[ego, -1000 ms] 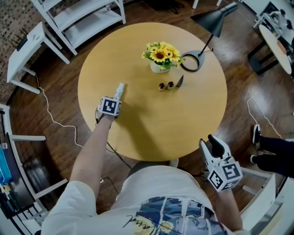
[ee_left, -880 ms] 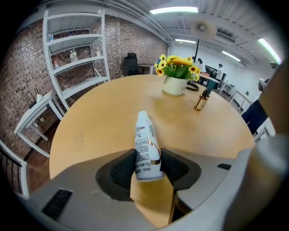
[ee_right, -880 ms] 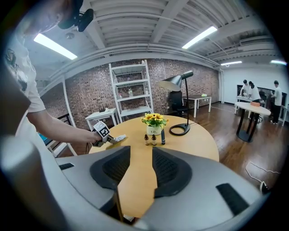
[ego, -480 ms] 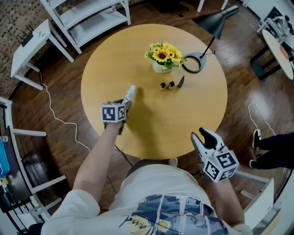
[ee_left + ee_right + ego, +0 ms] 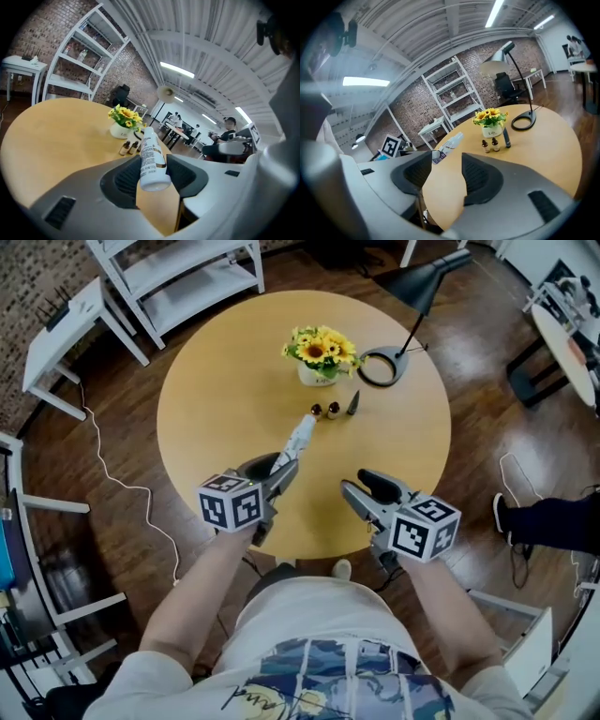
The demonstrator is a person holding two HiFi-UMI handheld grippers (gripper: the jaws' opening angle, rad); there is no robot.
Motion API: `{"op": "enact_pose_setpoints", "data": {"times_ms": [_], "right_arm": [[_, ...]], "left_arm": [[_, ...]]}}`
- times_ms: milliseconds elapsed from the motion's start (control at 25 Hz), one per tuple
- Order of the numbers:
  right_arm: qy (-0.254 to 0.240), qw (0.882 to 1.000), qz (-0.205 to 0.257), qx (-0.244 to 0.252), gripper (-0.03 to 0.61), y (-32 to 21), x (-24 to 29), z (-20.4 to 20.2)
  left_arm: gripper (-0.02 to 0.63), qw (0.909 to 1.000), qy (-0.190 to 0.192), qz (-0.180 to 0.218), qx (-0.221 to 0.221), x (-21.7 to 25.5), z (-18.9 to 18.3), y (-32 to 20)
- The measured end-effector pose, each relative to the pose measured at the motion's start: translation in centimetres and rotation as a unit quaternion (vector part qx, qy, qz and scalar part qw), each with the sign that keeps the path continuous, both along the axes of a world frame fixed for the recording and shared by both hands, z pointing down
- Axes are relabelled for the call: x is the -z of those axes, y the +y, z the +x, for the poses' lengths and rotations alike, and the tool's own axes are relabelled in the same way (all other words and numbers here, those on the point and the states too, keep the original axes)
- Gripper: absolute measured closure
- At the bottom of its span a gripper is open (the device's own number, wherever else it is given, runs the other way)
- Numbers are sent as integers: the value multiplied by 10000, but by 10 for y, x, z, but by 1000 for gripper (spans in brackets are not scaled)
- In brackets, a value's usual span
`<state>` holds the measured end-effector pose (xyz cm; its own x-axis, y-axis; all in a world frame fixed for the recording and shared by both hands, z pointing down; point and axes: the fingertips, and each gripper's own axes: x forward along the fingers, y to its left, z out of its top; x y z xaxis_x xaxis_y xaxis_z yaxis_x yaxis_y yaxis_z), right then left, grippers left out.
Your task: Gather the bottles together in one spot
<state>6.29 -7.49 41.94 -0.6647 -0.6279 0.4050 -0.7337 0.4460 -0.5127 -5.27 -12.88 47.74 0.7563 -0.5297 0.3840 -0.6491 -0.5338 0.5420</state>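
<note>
Left gripper (image 5: 275, 470): we see it clamped on the white bottle (image 5: 151, 157), mid-frame;
Right gripper (image 5: 368, 494): jaws apart, just been opening, nothing between them

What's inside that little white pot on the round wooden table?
A bunch of yellow sunflowers with green leaves stands in the small white pot. The blooms cover its mouth, so whatever is lower inside cannot be seen.

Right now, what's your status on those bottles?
Left gripper shut on white bottle. Right gripper empty, jaws just opening. Two small brown bottles beside flower pot. Path clear.
</note>
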Motion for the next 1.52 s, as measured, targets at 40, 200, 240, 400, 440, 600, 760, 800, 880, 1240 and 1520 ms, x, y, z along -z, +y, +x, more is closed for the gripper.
{"op": "enact_pose_setpoints", "data": {"times_ms": [40, 200, 240, 400, 440, 600, 760, 800, 880, 1240, 1520], "right_arm": [[-221, 9997, -81, 35, 350, -6, 2, -4], [-1186, 9918, -409, 243, 321, -24, 12, -18], [-1421, 9881, -492, 325, 319, -25, 13, -21], [-2070, 9732, -841, 551, 345, -13, 13, -19], [-2146, 9713, -825, 614, 352, -10, 14, -18], [-2120, 9712, -572, 921, 376, -3, 22, -17], [-1700, 9812, -188, 893, 384, 3, 28, -8], [-1555, 9840, -62, 870, 385, 3, 29, -4], [-1182, 9889, 240, 865, 385, 5, 31, 4], [611, 9825, 1287, 1197, 385, 28, 24, -5], [767, 9765, 1276, 1558, 385, 36, 19, -9]], "left_arm": [[433, 9999, 77, 95, -88, 12, 12, 9], [433, 9973, 267, 571, -368, 53, 51, 38], [433, 9962, 306, 705, -418, 60, 59, 45], [431, 9924, 417, 990, -599, 71, 86, 72], [429, 9920, 421, 1003, -638, 70, 89, 76], [419, 9893, 133, 1158, -876, 66, 97, 83], [417, 9801, -445, 1487, -1234, 72, 100, 90], [417, 9773, -560, 1587, -1285, 76, 97, 90], [417, 9746, -634, 1729, -1277, 89, 86, 87], [368, 9811, -46, 1350, -1382, 159, 106, 59], [483, 9682, -573, 1364, -2017, 140, 133, 67]]}}
